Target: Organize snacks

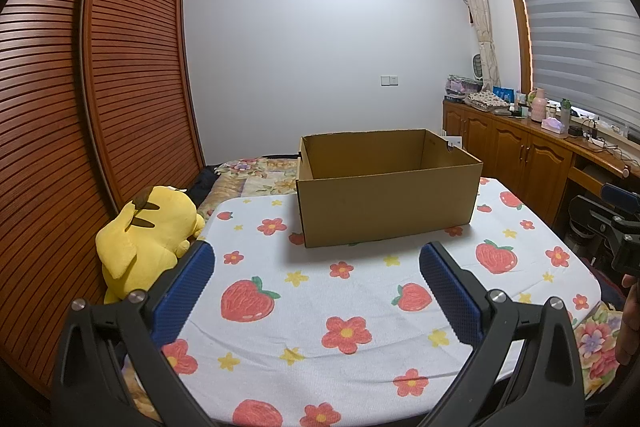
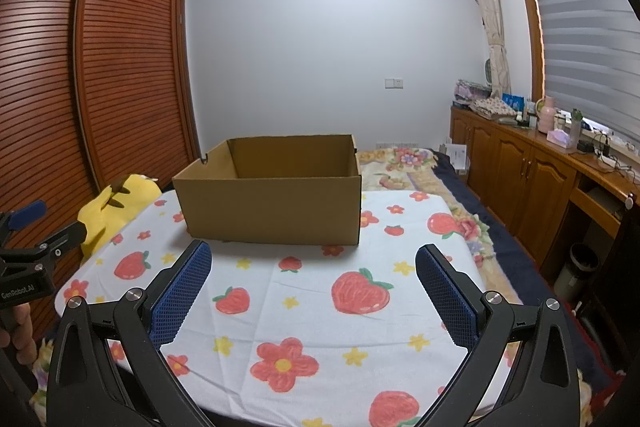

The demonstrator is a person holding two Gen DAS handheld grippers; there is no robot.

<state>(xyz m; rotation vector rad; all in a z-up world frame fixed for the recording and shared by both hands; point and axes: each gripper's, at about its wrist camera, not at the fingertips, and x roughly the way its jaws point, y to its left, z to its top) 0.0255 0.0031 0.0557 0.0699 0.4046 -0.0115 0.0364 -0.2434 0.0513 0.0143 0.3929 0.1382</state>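
Nearest, low in both wrist views, the left gripper [image 1: 316, 267] and the right gripper [image 2: 312, 267] are hovering with their fingers spread wide and released, nothing between them. The blue pads [image 1: 186, 291] are showing a ribbed rubbery face on black hard arms, and that face will probably bite well on crinkly wrappers.

Under them, filling the lower middle of each frame, the table [image 1: 360, 307] is wearing a soft, slightly wrinkled white cloth printed with strawberries and flowers; it could be bunching if something is dragged across it.

Further back, at the centre of the frame, the cardboard box [image 1: 384, 199] is standing upright on that cloth with its top open. No snacks are showing on the table, and the box's floor is hidden by its near wall. The box looks light and fairly stiff, with thin walls that will be flexing if pinched mid-span; a hold on the top rim near a corner seems safest, and its matte brown surface should not be slippery.

At the left edge, a yellow plush toy [image 1: 148, 239] is lying beside the table. Behind it, a slatted wooden wardrobe [image 1: 132, 67] is filling the left of the frame.
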